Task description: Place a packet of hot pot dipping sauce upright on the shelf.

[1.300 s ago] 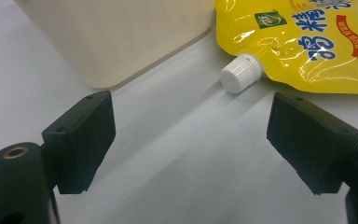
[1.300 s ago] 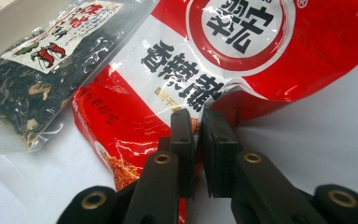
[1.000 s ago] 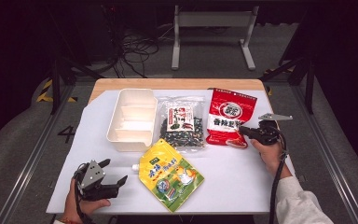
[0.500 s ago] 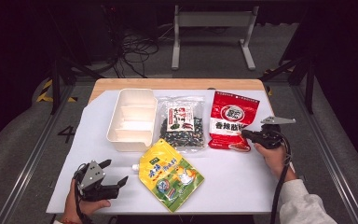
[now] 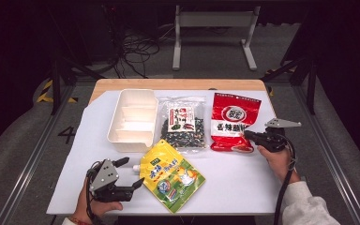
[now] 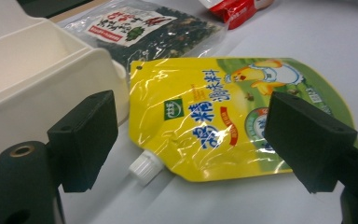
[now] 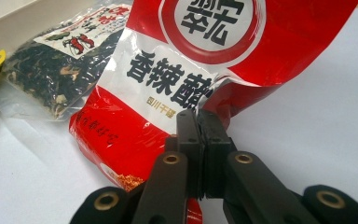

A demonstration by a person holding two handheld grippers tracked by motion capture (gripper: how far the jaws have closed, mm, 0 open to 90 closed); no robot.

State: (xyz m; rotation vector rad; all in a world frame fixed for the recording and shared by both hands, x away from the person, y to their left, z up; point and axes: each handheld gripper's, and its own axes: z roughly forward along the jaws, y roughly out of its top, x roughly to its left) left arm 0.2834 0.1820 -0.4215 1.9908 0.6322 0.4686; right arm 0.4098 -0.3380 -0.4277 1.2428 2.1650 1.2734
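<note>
A red snack packet (image 5: 234,121) lies at the right of the white table sheet (image 5: 243,187). My right gripper (image 5: 251,136) is shut on the packet's near right edge. In the right gripper view the jaws (image 7: 198,119) are pressed together on that edge, and the red packet (image 7: 168,88) is creased and raised there. A yellow spouted pouch (image 5: 171,176) lies at the front middle. My left gripper (image 5: 131,172) is open just left of it. In the left gripper view the yellow pouch (image 6: 219,121) and its white cap (image 6: 144,165) lie ahead between my left gripper's (image 6: 186,144) wide jaws, untouched.
A white divided tray (image 5: 133,119) stands at the back left. A clear bag of dark dried goods (image 5: 183,123) lies between the tray and the red packet. Bare sheet lies in front of the right hand. The table's wooden edge (image 5: 178,84) runs along the back.
My left gripper has risen a little and shifted right toward the yellow pouch. My right gripper has drawn slightly toward the near side with the red packet's edge.
</note>
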